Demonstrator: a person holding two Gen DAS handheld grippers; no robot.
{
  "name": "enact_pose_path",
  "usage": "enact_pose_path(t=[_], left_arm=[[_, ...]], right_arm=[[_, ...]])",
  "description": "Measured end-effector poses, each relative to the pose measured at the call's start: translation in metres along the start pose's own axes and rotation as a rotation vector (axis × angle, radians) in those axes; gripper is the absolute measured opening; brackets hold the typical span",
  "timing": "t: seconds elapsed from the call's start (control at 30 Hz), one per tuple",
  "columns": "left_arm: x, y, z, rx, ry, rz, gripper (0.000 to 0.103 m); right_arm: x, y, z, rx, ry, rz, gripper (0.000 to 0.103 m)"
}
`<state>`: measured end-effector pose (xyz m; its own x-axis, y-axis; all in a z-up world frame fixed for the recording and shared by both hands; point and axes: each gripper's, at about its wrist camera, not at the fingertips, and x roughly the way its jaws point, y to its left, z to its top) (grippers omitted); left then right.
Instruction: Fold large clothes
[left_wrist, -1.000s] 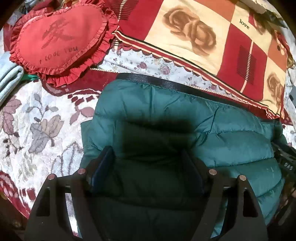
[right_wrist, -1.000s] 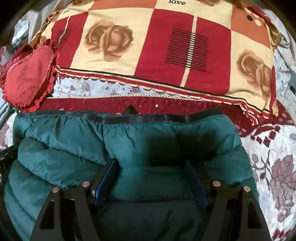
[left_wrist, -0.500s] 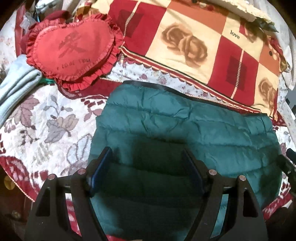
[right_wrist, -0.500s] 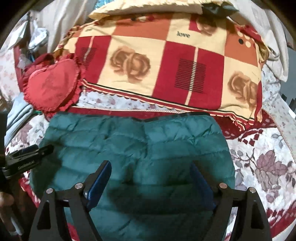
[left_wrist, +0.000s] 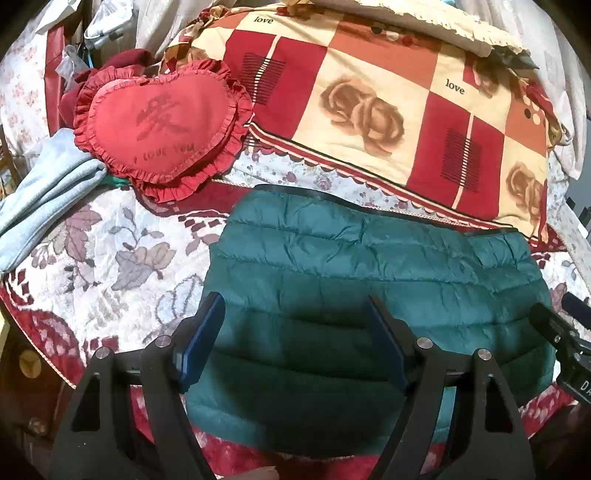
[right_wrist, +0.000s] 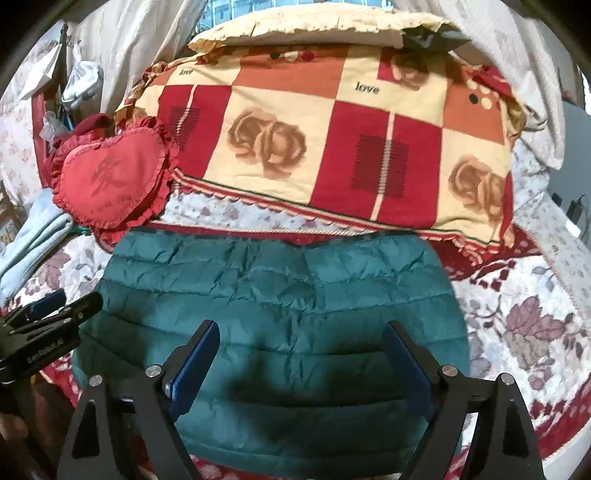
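A folded green puffer jacket (left_wrist: 373, 280) lies flat on the bed's floral quilt (left_wrist: 110, 251), directly ahead of and beneath both grippers. The left gripper (left_wrist: 295, 314) hangs above the jacket's near half with its jaws spread wide and nothing between the blue pads (left_wrist: 201, 332); they do not touch the fabric. The right gripper (right_wrist: 301, 339) hangs over the same garment, just beside the left one, its jaws having just been opening and now standing wide apart, with only the jacket's surface showing below and no cloth pinched. In the right wrist view the left gripper's tip appears at the jacket's left edge; in the left wrist view the right gripper's tip shows at the jacket's right edge. Beyond the jacket's far hem, ahead of both grippers, lies a chequered rose-print blanket (right_wrist: 332, 147). A red heart-shaped cushion (left_wrist: 159, 125) sits ahead and to the left, touching that blanket, with a pale blue folded cloth (left_wrist: 44, 192) further left.
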<state>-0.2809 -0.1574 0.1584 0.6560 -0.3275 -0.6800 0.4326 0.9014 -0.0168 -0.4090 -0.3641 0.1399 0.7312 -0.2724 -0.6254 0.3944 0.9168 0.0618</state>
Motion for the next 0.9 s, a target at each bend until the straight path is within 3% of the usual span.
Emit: enact_pose_path(t=[0.9], left_arm=[[-0.011, -0.01, -0.008, 0.021, -0.018, -0.01, 0.077]], right_arm=[[-0.006, 0.008, -0.008, 0.013, 0.004, -0.004, 0.088]])
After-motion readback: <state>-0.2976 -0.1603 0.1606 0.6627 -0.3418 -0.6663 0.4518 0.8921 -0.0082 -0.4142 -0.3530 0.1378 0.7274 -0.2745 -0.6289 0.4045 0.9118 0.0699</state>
